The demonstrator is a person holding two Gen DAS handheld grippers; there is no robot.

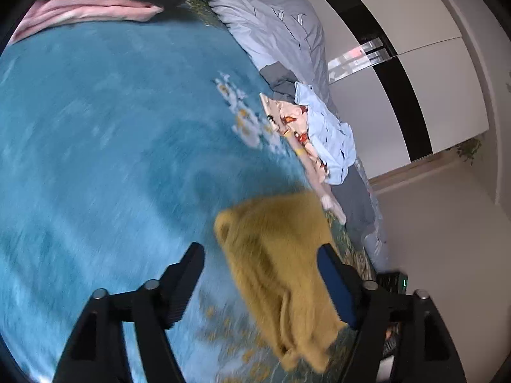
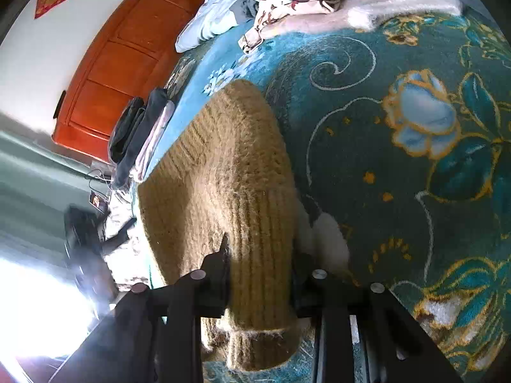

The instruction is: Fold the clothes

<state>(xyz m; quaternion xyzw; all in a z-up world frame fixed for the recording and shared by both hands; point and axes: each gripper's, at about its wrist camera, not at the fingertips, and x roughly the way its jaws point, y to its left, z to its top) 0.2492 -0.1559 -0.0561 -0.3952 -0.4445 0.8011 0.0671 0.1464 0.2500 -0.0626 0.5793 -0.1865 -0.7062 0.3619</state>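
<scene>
A mustard-yellow knitted sweater (image 1: 278, 274) lies bunched on the blue floral bedspread (image 1: 111, 134). My left gripper (image 1: 260, 255) hovers over the bed, open, with the sweater's left part between and beyond its fingers, not gripped. In the right wrist view the sweater (image 2: 230, 172) fills the centre, and my right gripper (image 2: 260, 265) is shut on its ribbed hem. The view from the left wrist is blurred by motion.
Folded pink and dark clothes (image 1: 86, 9) lie at the far side of the bed. A pile of unfolded garments (image 1: 316, 134) and a grey-blue quilt (image 1: 271, 22) line the bed's right edge. An orange wooden headboard (image 2: 121, 63) and a white wardrobe (image 1: 415, 79) border the bed.
</scene>
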